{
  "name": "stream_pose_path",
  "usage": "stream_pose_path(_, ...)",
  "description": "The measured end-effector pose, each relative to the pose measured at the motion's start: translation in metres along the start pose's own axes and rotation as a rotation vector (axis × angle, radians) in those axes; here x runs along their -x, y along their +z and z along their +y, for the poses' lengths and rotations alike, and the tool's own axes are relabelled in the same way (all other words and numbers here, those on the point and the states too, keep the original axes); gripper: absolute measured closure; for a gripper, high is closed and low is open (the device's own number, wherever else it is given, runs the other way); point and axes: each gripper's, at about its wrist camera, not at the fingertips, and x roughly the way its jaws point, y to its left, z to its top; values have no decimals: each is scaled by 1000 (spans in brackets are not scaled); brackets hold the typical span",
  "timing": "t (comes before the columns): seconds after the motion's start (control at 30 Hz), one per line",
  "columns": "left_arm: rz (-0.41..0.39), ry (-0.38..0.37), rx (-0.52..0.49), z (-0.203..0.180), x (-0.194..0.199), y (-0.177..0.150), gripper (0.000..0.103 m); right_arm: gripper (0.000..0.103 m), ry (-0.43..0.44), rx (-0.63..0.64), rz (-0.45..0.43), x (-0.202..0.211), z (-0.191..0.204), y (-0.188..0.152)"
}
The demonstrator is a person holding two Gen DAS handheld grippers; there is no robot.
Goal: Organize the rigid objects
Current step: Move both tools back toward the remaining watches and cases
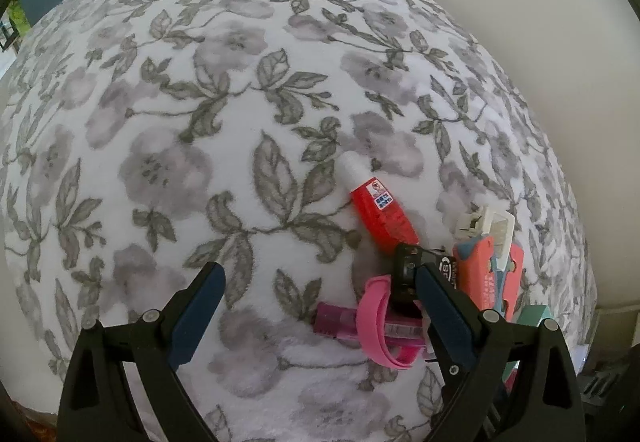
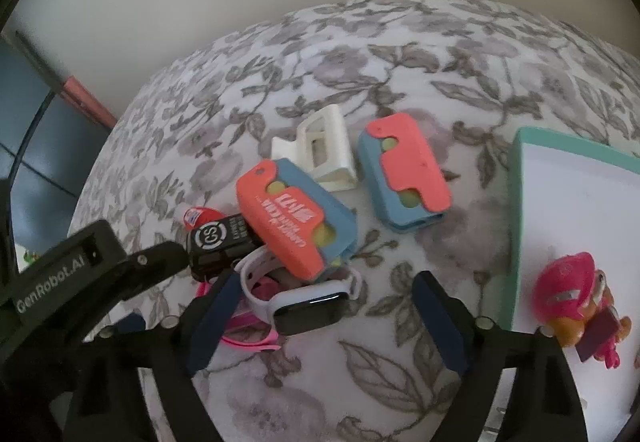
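Observation:
A pile of small objects lies on a floral blanket (image 1: 200, 122). In the right wrist view: two coral-and-blue cases (image 2: 294, 220) (image 2: 404, 170), a white clip (image 2: 320, 150), a black "GS" block (image 2: 218, 242), a white smartwatch (image 2: 308, 306), a pink strap (image 2: 248, 342). My right gripper (image 2: 324, 322) is open, with the watch between its fingers. In the left wrist view: a red tube (image 1: 380, 210), a pink strap (image 1: 376, 318), a magenta tube (image 1: 336, 322), a coral case (image 1: 484, 274). My left gripper (image 1: 320, 298) is open and empty, its right finger (image 1: 440, 306) against the pile.
A teal-rimmed white tray (image 2: 516, 202) at the right holds a pink and orange toy figure (image 2: 580, 302). The left gripper's black body (image 2: 80, 274) reaches into the right wrist view from the left. A pale wall lies beyond the blanket.

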Motion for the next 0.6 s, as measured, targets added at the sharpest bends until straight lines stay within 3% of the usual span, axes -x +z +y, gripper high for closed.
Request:
stream_pose_path(0.17, 6, -18, -12, -1, 2, -1, 7, 26, 19, -5, -6, 4, -1, 0)
stream_pose_path(0.23, 2, -19, -35, -6, 3, -3, 7, 42, 54, -11, -15, 8, -2, 1)
stream_pose_path(0.6, 38, -3, -100, -16, -8, -11, 7, 42, 70, -15, -1, 12, -6, -1)
